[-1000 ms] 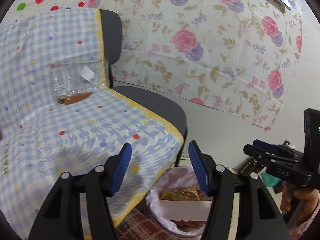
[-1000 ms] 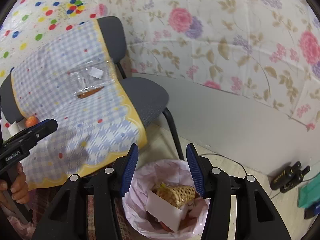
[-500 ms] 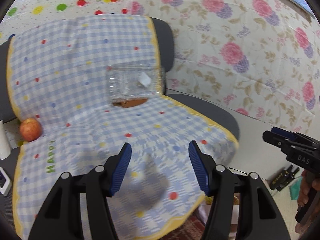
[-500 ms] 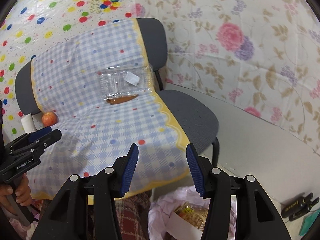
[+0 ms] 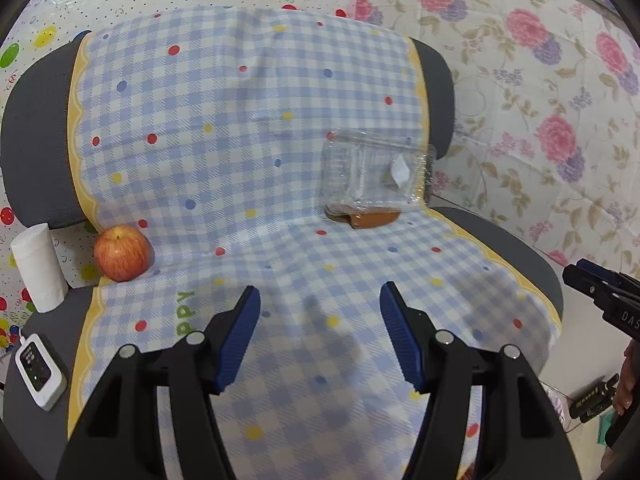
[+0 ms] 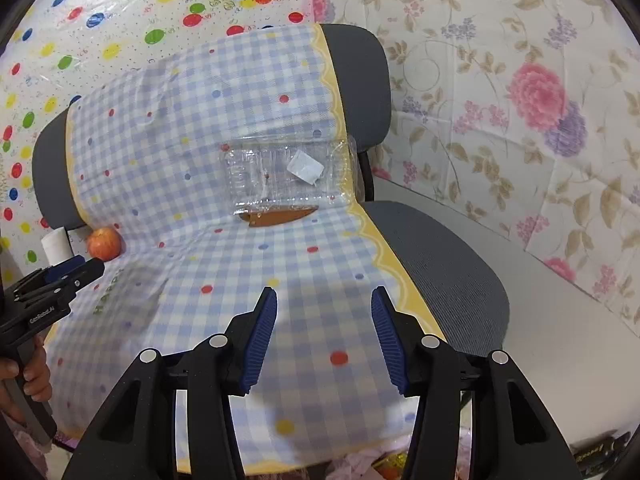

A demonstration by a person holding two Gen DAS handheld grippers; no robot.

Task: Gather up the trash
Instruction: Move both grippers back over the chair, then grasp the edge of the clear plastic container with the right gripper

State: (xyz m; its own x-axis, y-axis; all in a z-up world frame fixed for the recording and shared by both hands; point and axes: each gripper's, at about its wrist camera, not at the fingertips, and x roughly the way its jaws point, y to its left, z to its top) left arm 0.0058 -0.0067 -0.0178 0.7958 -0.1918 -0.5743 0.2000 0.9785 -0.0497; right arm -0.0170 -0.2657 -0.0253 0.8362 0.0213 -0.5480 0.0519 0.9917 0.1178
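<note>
Views differ at the edges: the left wrist camera alone shows a white timer [image 5: 40, 370] at the left edge of the chair seat, while the right wrist camera alone catches a pink bag [image 6: 360, 462] below the front edge of the checked cloth [image 6: 224, 280]. Both show the apple [image 5: 122, 254] and paper roll [image 5: 38, 268] by the cloth's left edge. A clear plastic box [image 5: 376, 172], crinkled, with a white label, leans against the chair back near the cloth's right edge, over a brown scrap [image 5: 370, 219]. Left tongs [image 5: 320, 336] and right tongs [image 6: 323, 336] are both spread wide, holding nothing.
</note>
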